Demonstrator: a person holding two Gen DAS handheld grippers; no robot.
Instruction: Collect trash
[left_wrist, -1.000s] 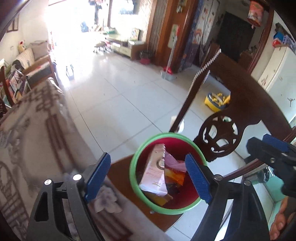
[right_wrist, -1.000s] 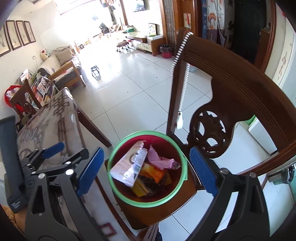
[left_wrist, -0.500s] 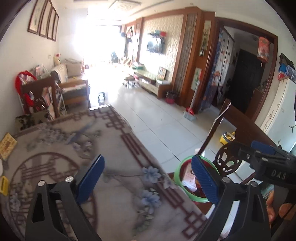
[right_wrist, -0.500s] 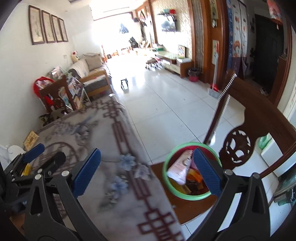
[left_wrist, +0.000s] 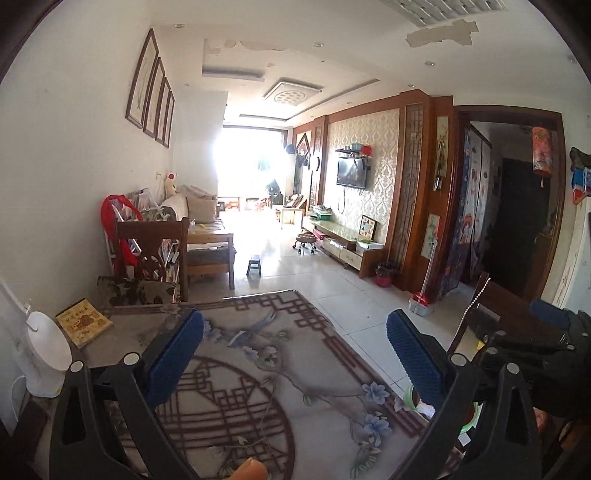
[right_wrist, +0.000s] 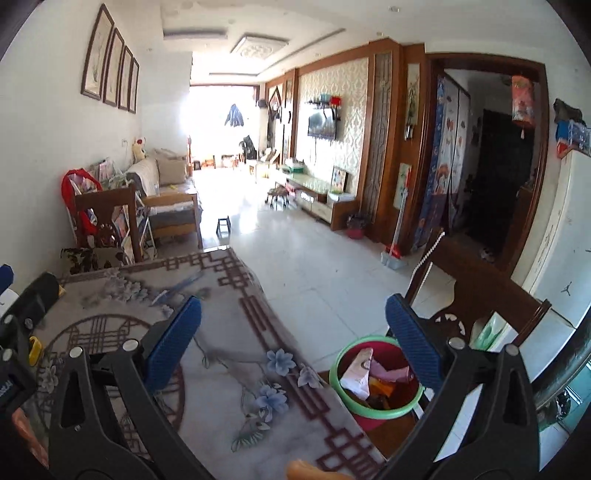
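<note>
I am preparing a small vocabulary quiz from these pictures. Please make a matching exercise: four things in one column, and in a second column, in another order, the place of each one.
Things:
1. red bin
2. yellow book
3. television
4. small black stool

Places:
A. on the wallpapered wall
B. on the tiled floor, near the sofa
C. on the wooden chair seat beside the table
D. on the table, near the white appliance

Pairs: 1-C, 2-D, 3-A, 4-B
</note>
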